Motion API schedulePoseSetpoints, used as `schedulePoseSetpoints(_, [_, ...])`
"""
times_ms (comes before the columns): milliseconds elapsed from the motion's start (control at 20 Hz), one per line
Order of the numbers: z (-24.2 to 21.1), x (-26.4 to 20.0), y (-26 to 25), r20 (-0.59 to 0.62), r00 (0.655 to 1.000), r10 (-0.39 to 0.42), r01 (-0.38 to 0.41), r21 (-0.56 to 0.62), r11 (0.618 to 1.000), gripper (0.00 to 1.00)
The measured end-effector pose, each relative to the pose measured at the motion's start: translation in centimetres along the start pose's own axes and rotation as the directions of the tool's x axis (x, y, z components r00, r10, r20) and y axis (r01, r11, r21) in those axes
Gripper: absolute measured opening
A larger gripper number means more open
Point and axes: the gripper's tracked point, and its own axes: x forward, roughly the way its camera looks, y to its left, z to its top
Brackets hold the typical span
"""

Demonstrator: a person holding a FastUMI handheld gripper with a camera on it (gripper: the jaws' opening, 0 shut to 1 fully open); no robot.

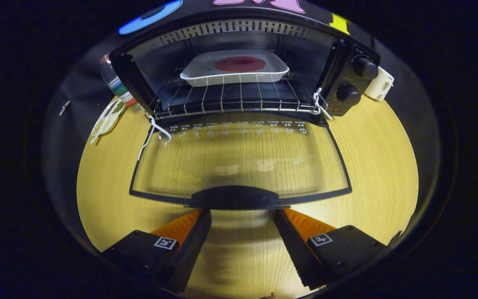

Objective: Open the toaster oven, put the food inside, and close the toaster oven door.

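Toaster oven (pixel 239 70) door (pixel 239 162) down | one tray (pixel 235 68), one patty (pixel 240 64) | gripper (pixel 241 214) wide, empty

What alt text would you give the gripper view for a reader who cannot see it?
The toaster oven stands open on a wooden table, its glass door folded down flat, with a white tray holding a round red food item on the rack inside. The open gripper sits just short of the door's handle.

Test booth: black cloth, toaster oven (pixel 239 74)
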Motion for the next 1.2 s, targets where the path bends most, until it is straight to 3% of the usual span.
schedulePoseSetpoints(150, [0.3,-0.9,0.2,0.035,0.999,0.004,-0.004,0.0,1.0,1.0])
schedulePoseSetpoints(450, [3.1,-5.7,1.2,0.21,0.971,0.115,-0.123,0.027,0.992,1.0])
schedulePoseSetpoints(700, [7.4,-12.1,1.4,0.432,0.886,0.166,-0.183,-0.002,0.983,0.99])
schedulePoseSetpoints(950, [8.4,-14.1,1.1,0.468,0.862,0.198,-0.217,-0.012,0.976,0.99])
schedulePoseSetpoints(1200, [11.0,-20.7,-2.9,0.613,0.765,0.197,-0.181,-0.088,0.98,0.99])
